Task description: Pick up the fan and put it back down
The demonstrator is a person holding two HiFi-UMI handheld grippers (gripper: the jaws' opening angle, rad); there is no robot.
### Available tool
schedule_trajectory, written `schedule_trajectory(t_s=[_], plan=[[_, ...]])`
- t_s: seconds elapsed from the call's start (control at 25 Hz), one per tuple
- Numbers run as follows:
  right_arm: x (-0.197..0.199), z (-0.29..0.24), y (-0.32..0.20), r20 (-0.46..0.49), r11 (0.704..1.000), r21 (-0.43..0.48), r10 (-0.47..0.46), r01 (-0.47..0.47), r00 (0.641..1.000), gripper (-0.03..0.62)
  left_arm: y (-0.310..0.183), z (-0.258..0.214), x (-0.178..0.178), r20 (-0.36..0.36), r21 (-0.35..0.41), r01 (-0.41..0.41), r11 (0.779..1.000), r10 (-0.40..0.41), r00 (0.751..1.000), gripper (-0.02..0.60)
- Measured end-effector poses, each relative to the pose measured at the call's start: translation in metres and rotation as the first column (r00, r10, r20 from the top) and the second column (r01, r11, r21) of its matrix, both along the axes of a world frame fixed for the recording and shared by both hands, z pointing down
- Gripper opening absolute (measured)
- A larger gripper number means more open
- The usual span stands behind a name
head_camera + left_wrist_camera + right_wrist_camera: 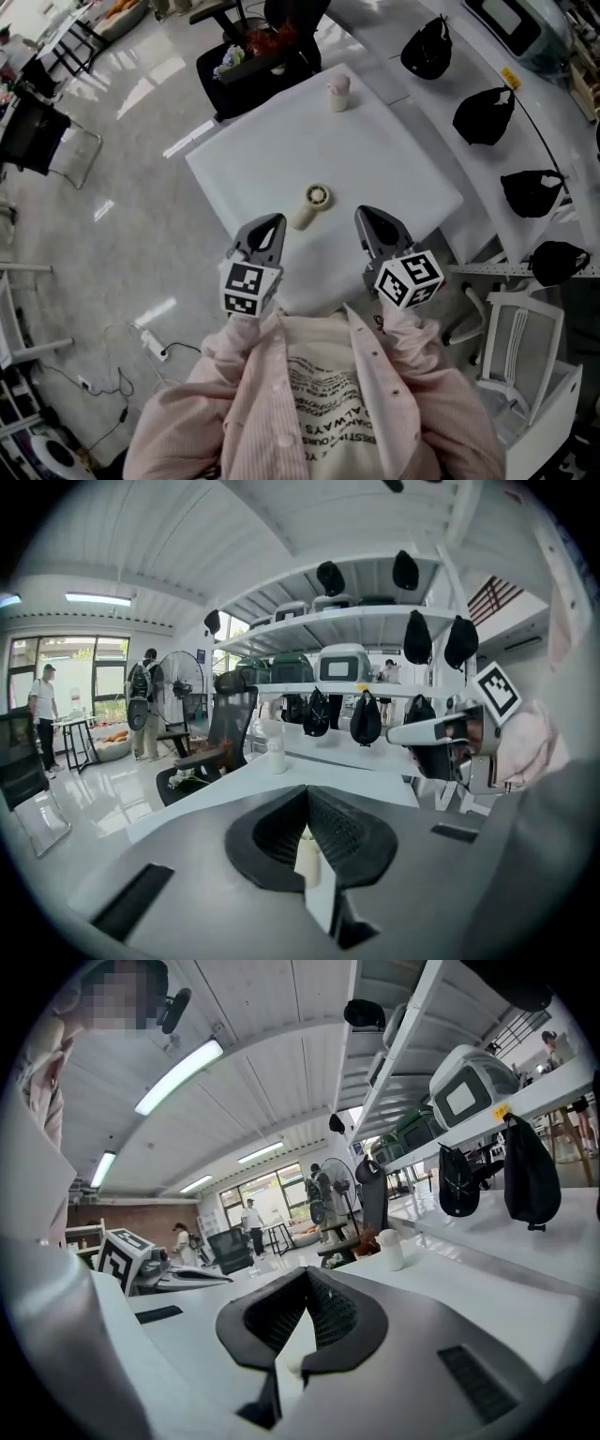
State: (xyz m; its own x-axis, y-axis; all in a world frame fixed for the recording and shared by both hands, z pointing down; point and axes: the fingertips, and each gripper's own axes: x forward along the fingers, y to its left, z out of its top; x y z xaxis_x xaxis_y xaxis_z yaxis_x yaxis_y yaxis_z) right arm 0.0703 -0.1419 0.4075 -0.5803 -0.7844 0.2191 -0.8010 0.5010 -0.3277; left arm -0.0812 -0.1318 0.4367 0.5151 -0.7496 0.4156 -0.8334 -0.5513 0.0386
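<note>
A small cream hand-held fan (pixel 312 204) lies flat on the white table (pixel 281 141), with its round head toward the far side. My left gripper (pixel 272 223) hovers just left of the fan's handle, jaws shut and empty. My right gripper (pixel 367 217) hovers to the fan's right, also shut with nothing in it. Neither touches the fan. In the left gripper view the closed jaws (pixel 307 794) show the cream fan (pixel 307 855) through the slit below the tips. The right gripper view shows its own jaws (pixel 306 1274) closed together above the tabletop.
A white lidded cup (pixel 338 93) stands near the table's far edge. A black office chair (pixel 258 61) holding some objects sits behind the table. Black bags (pixel 484 114) hang along white shelving on the right. A white chair (pixel 511 347) stands at the near right.
</note>
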Motion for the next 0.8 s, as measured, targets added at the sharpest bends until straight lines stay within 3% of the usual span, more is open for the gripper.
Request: schedule_trajectory(t_s=[0.8], plan=[[0.001, -0.080, -0.004, 0.049, 0.986, 0.167, -0.021, 0.012, 0.999, -0.002, 0.011, -0.067, -0.063, -0.121, 0.113, 0.181, 0.977, -0.167, 0.978, 0.003]])
